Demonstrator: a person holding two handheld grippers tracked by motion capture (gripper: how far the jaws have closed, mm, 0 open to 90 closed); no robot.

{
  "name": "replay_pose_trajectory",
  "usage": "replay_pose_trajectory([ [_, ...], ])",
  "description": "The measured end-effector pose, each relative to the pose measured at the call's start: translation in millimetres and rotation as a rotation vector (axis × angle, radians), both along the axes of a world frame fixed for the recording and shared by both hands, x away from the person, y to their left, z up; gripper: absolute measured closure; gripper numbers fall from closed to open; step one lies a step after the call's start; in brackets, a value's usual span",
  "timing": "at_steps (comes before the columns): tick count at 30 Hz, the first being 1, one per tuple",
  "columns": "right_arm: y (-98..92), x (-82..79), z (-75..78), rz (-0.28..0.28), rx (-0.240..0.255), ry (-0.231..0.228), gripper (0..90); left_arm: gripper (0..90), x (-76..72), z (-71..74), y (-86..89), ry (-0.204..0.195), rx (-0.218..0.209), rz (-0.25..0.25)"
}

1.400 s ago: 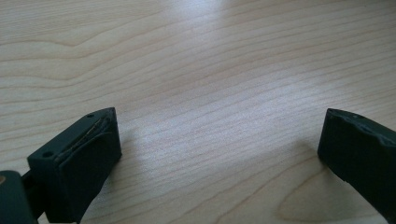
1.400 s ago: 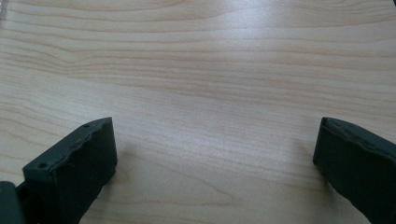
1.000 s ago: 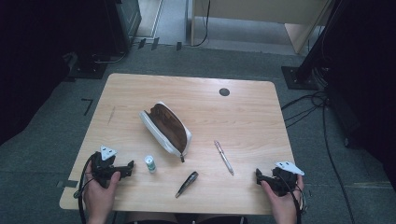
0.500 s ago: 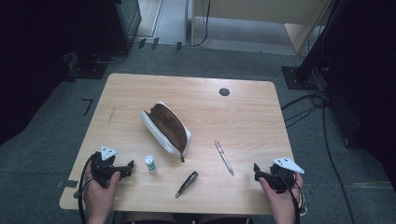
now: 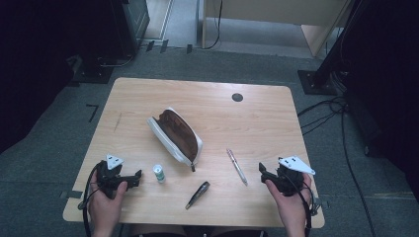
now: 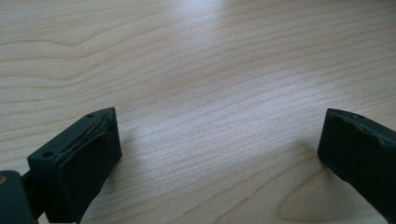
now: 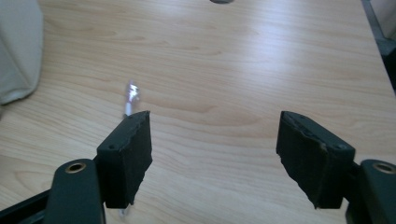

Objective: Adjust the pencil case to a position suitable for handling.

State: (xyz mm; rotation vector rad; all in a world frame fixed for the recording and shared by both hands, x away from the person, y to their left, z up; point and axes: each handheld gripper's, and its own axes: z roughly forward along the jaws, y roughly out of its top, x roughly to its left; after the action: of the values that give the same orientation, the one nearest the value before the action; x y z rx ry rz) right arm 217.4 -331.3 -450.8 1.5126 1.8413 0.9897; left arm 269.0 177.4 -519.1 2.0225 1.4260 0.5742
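Observation:
A white pencil case (image 5: 175, 134) with a brown inside lies open at the table's middle. A silver pen (image 5: 236, 167) lies to its right, a black pen (image 5: 197, 194) nearer the front edge, and a small white bottle with a green cap (image 5: 158, 173) to the left. My left gripper (image 5: 136, 177) rests open on the wood (image 6: 219, 144), just left of the bottle. My right gripper (image 5: 262, 171) hovers open to the right of the silver pen (image 7: 130, 95). Its jaws (image 7: 212, 140) have just been closing, with nothing between them. The case's edge (image 7: 18, 51) shows at far left.
The wooden table (image 5: 148, 94) has a black round grommet (image 5: 237, 97) near its back edge. Cables and dark stands crowd the floor to the right and behind. Bare wood lies between the right gripper and the table's right edge.
My right gripper has risen off the table and shifted a little left toward the silver pen, its jaws narrower than before. The left hand and all objects have stayed put.

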Motion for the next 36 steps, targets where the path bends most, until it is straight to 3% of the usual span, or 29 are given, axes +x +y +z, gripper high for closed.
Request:
replay_pose_trajectory([
  [10, 28.0, 10.3, 12.3, 0.092, 0.028, -0.023, 36.1, 0.0, 0.0, 0.0, 0.0, 0.0, 0.0, 0.0],
  [36, 86.1, 33.6, 27.1, 0.262, 0.07, -0.04, 43.9, 0.0, 0.0, 0.0, 0.0, 0.0, 0.0, 0.0],
])
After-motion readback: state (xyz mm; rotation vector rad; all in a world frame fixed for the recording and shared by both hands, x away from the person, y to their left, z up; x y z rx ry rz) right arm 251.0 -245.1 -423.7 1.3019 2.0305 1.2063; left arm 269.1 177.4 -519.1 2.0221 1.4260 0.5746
